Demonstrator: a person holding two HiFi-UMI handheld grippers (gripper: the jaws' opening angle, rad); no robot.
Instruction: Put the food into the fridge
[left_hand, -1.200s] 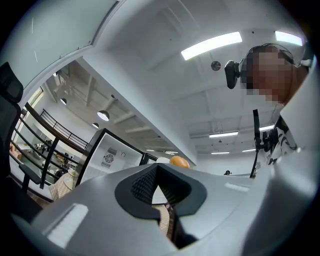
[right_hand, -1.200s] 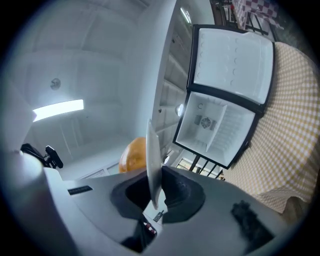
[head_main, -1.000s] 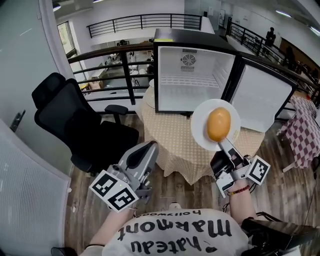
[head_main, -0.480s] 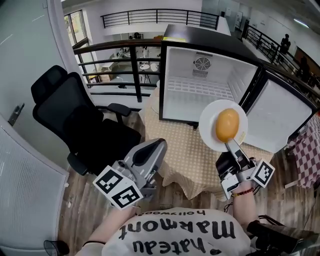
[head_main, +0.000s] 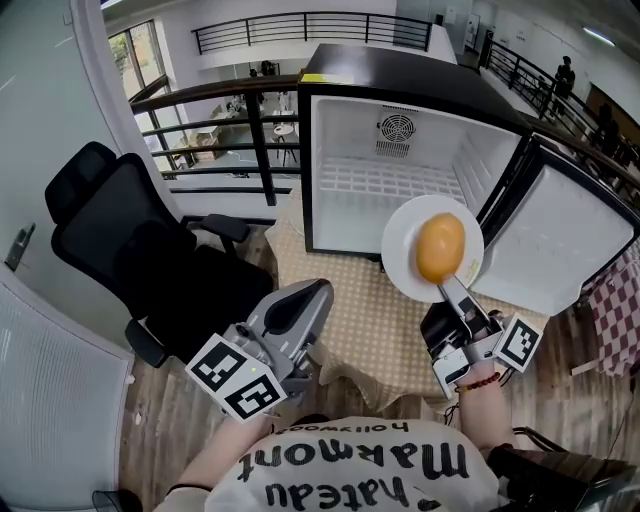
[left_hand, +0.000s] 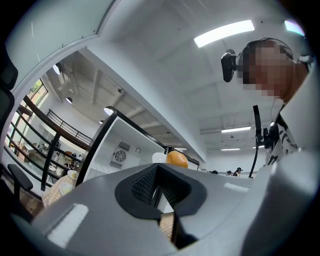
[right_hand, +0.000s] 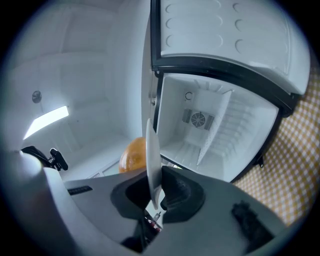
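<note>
A round orange-brown food item lies on a white plate. My right gripper is shut on the plate's near rim and holds it level in front of the open fridge, at its lower right corner. In the right gripper view the plate is edge-on between the jaws, with the food to its left and the empty fridge beyond. My left gripper hangs low over the table's near edge, shut and empty. From the left gripper view the food shows above its jaws.
The fridge stands on a table with a checked cloth, its door swung open to the right. A wire shelf spans the inside. A black office chair stands at the left, with a railing behind it.
The fridge has grown larger in the head view as I came closer. The plate with the food stays in the right gripper. The left gripper has hardly moved.
</note>
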